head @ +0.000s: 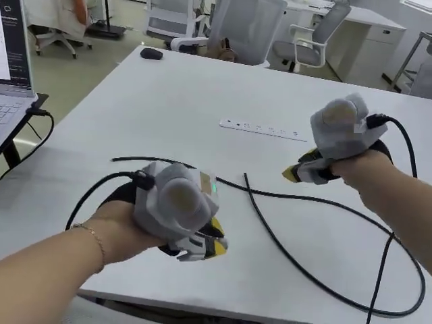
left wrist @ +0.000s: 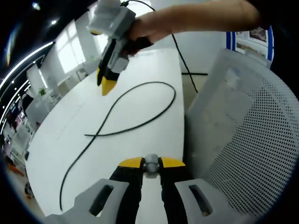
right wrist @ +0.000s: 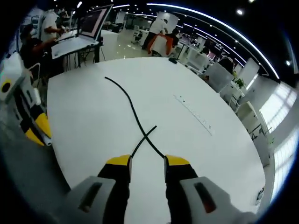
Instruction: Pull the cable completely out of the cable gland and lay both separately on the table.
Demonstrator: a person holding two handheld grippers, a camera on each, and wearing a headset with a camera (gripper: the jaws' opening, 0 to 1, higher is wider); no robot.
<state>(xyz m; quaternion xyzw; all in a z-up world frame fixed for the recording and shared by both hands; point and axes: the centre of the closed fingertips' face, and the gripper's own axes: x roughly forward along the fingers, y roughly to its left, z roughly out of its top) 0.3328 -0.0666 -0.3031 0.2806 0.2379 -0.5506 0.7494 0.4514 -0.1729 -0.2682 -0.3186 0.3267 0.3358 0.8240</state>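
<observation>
Left claw [left wrist: 150, 169] is clamped on the little grey gland [left wrist: 150, 163], up near the bench [head: 189, 101] front edge. Right claw [right wrist: 147, 164] is spread, empty. The black cable [right wrist: 135, 116] lies on the bench, crossing itself, its long run heading away from the right claw. Looks light and floppy, so I'd grab near an end. Can't tell which way the gland points.

Table [head: 169, 101]: white, matt, smooth. Cable [right wrist: 132, 109]: black, smooth rubbery sheath, faint sheen. Left tool [head: 210, 247] and right tool [head: 294, 174]: matt grey plastic shells, glossier yellow tips. Cable gland [left wrist: 150, 164], bottom centre: dull grey, material unclear. Chair back [left wrist: 243, 121], right side: white perforated mesh.
</observation>
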